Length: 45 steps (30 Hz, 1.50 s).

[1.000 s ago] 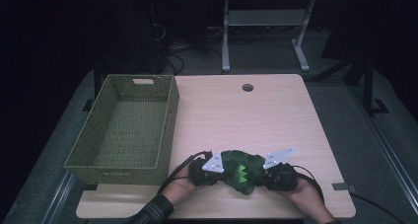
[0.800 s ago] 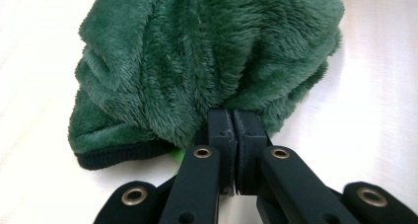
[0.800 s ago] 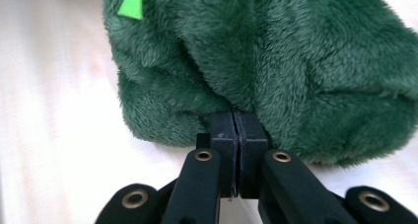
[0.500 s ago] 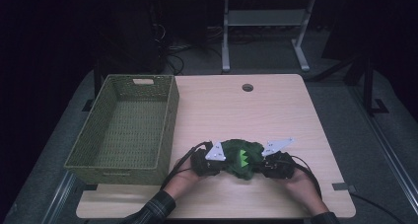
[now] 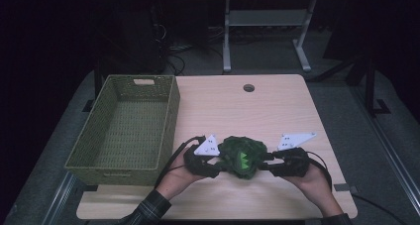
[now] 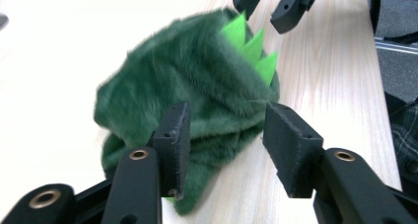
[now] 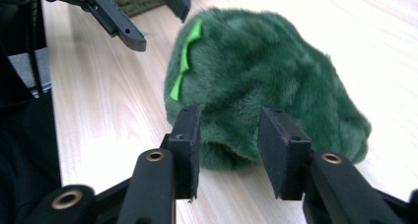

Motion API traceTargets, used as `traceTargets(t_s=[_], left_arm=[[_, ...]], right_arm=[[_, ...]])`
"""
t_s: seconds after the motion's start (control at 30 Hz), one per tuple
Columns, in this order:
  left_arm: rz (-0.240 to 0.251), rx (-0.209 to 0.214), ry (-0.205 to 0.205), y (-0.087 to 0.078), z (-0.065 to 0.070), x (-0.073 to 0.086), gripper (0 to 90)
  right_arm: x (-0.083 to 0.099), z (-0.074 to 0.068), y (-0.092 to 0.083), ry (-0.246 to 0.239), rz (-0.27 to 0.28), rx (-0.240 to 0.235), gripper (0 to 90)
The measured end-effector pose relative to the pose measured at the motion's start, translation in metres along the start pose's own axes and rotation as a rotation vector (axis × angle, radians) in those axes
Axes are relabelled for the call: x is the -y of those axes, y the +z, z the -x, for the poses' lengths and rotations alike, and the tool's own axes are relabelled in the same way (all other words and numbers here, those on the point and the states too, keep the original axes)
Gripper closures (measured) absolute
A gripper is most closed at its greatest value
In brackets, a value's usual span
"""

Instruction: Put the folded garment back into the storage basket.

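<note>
High view: green plush toy [image 5: 241, 157] on the surface [image 5: 277, 111], near the front edge, between both tools.
Left tool [image 5: 218, 166]: at 9 o'clock of the toy, jaws apart, just been opening, pads not pressing on the fur.
Right tool [image 5: 263, 164]: at 3 o'clock of the toy, jaws also apart, just been opening, nothing clamped.
Left gripper view: fur of the toy between the two black jaws [image 6: 226, 140], a clear gap on the right pad side; light green spikes [image 6: 252, 44] on top of the toy.
Right gripper view: toy in front of the open jaws [image 7: 227, 145], not squeezed; lying flat on the wood as a crumpled heap.
Basket [image 5: 168, 121]: woven, green, at 10 o'clock of the toy, well apart from it, nothing seen inside.
Done so far, by judgement: toy set down on the surface and let go by both tools.
Left to do, by judgement: perhaps a new grip and a move toward the basket; cannot tell for sure from these pictures.
</note>
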<state>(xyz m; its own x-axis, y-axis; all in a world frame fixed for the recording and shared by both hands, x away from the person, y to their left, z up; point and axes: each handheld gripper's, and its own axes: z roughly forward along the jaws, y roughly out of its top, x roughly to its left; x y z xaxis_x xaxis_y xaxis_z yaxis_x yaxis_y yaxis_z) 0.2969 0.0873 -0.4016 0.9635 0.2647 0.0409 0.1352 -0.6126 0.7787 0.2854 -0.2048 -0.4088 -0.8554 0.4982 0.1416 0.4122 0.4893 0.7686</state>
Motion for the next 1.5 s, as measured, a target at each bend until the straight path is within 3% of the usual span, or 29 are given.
traceTargets(t_s=[0.2, 0.47, 0.57, 0.73, 0.87, 1.03, 1.13, 1.23, 1.33, 1.5], left_arm=[[0.024, -0.002, 0.013, -0.002, -0.007, -0.016, 50.9], [0.029, 0.049, -0.004, 0.021, -0.014, -0.028, 45.5], [0.007, 0.075, -0.006, 0.030, -0.016, -0.025, 55.1], [-0.001, 0.096, 0.011, 0.035, -0.018, -0.023, 79.6], [0.014, 0.104, 0.016, 0.029, -0.013, -0.023, 83.9], [0.034, 0.118, 0.045, 0.011, 0.005, -0.023, 84.1], [0.006, 0.144, 0.050, 0.010, 0.016, -0.014, 83.9], [-0.035, 0.158, 0.049, 0.017, 0.022, -0.002, 84.0], [-0.079, 0.171, 0.035, 0.026, 0.023, 0.011, 84.2], [-0.141, 0.163, 0.050, 0.039, 0.022, 0.020, 84.6]], right_arm=[[-0.010, 0.003, -0.004, -0.017, -0.001, -0.005, 58.5], [-0.025, 0.010, 0.016, -0.029, -0.027, -0.064, 51.1], [-0.027, 0.011, 0.025, -0.031, -0.048, -0.071, 55.4], [-0.025, 0.010, 0.033, -0.056, -0.066, -0.065, 80.4], [-0.024, 0.004, 0.030, -0.070, -0.055, -0.059, 85.2], [-0.024, -0.012, 0.015, -0.097, -0.024, -0.083, 85.3], [-0.018, -0.022, 0.015, -0.107, -0.035, -0.113, 85.7], [-0.008, -0.028, 0.025, -0.100, -0.077, -0.134, 85.7], [0.000, -0.030, 0.039, -0.103, -0.126, -0.139, 86.0], [0.007, -0.030, 0.056, -0.131, -0.193, -0.116, 87.1]])
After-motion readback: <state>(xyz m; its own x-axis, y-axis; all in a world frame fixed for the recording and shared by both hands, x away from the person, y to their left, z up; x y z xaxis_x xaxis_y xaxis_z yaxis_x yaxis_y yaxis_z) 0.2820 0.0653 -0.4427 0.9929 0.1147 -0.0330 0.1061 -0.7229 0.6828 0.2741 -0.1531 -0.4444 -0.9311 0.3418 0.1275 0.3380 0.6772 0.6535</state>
